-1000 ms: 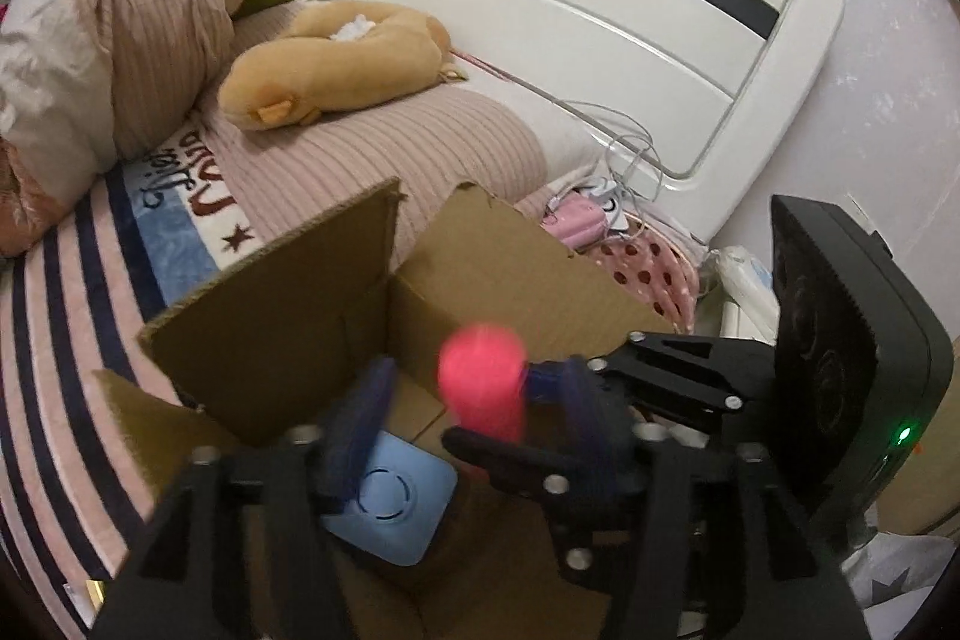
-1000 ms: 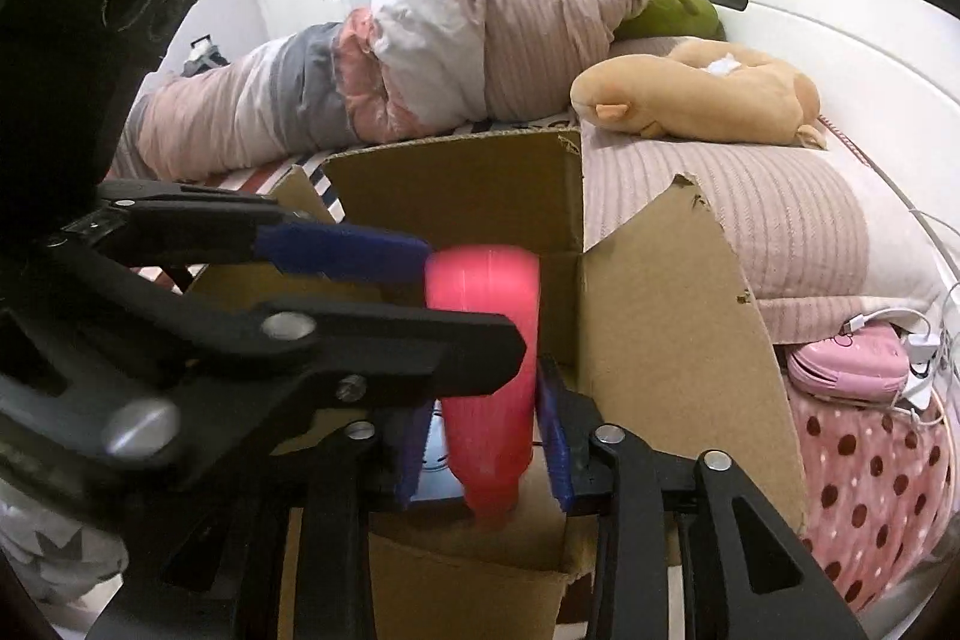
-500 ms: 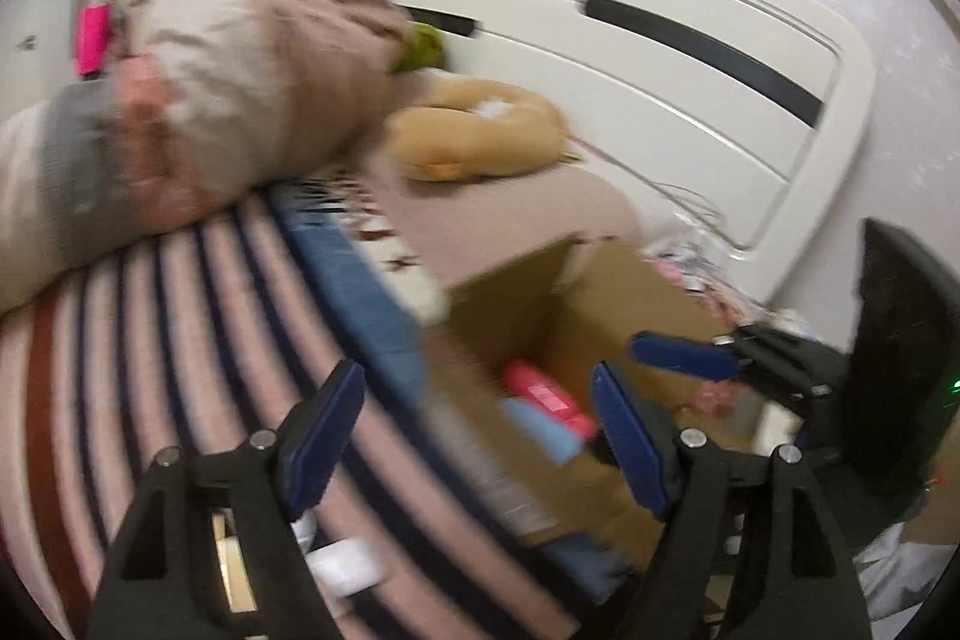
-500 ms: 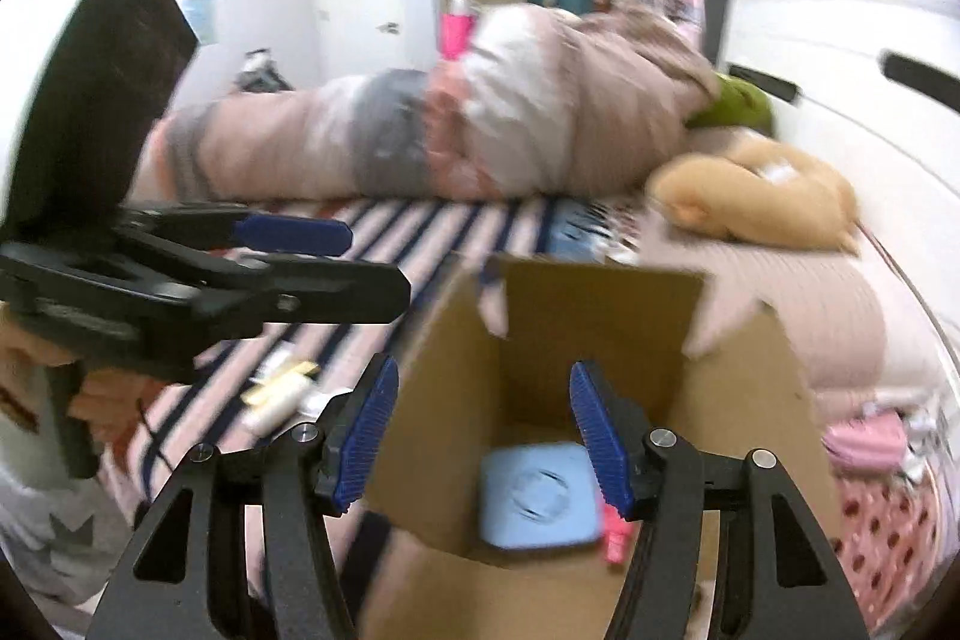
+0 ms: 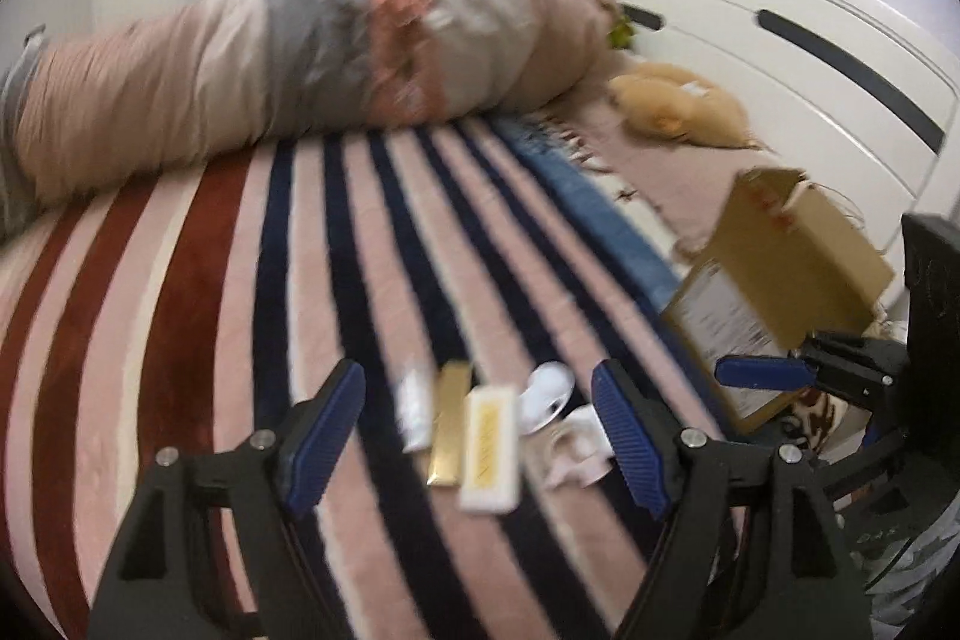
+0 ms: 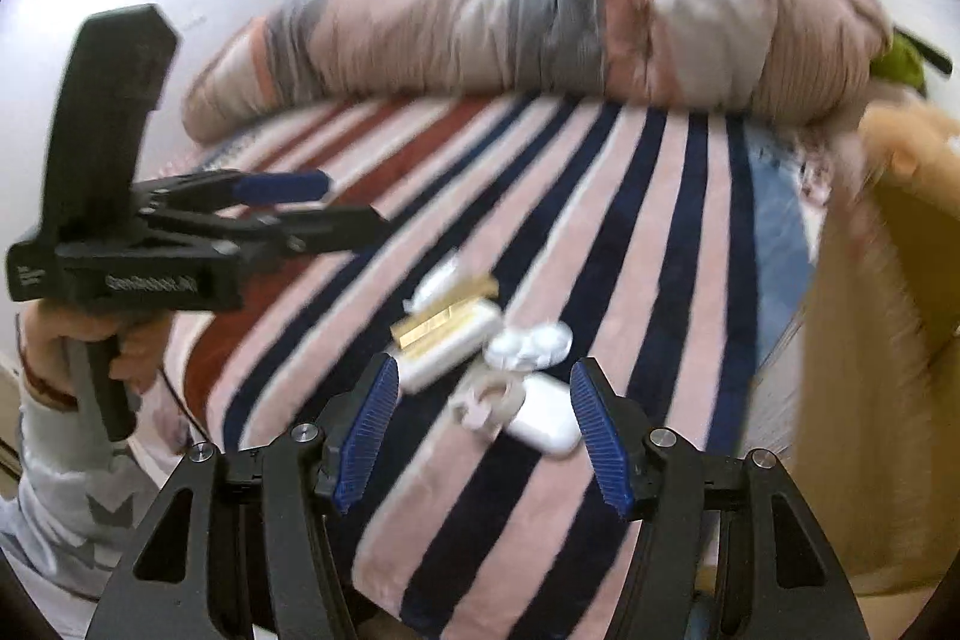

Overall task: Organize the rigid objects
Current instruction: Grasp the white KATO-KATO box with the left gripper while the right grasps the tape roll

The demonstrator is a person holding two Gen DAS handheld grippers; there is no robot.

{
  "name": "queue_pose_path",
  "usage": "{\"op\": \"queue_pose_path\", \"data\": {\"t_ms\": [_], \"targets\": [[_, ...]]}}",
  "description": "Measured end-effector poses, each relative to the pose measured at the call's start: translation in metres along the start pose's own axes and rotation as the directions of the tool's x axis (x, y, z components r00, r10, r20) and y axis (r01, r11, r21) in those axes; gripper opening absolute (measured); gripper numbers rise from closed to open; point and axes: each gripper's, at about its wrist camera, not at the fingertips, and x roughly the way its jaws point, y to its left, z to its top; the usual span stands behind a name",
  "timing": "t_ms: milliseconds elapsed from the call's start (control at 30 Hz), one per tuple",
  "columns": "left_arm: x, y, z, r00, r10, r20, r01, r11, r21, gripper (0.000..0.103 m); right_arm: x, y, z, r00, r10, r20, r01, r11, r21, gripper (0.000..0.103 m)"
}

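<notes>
Small rigid items lie in a cluster on the striped bed: a gold bar (image 5: 449, 424) (image 6: 447, 313), a white-and-gold box (image 5: 491, 445) (image 6: 447, 349), a small white tube (image 5: 415, 409), a white earbud case (image 6: 543, 421) and a round white case (image 5: 547, 394) (image 6: 528, 343). My left gripper (image 5: 480, 436) is open above them. My right gripper (image 6: 483, 436) is open just short of the earbud case. The cardboard box (image 5: 780, 268) (image 6: 888, 340) stands at the right.
A rolled duvet (image 5: 300, 58) lies across the far side of the bed. A tan plush toy (image 5: 678, 106) lies by the white headboard (image 5: 780, 40). The left gripper body (image 6: 120, 220) shows in the right wrist view.
The pink bottle was let go into the cardboard box. Both grippers opened and swung left, away from the box, to the cluster of items on the bed.
</notes>
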Motion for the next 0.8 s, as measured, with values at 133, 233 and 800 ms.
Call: {"op": "queue_pose_path", "data": {"t_ms": [133,233,800], "targets": [[0.024,0.020,-0.026,0.998,-0.029,-0.052,0.026,0.998,-0.056,0.075,0.041,-0.007,-0.015,0.995,-0.017,-0.094,0.021,0.999,0.035,0.056],[0.042,0.028,-0.041,0.994,-0.051,-0.092,0.043,0.995,-0.085,0.075,0.063,-0.014,-0.021,0.992,-0.030,-0.122,0.036,0.998,0.050,0.056],[0.067,0.014,-0.071,0.987,-0.084,-0.138,0.071,0.993,-0.097,0.075,0.058,-0.025,-0.021,0.993,-0.101,-0.058,0.103,0.994,0.032,0.057]]}}
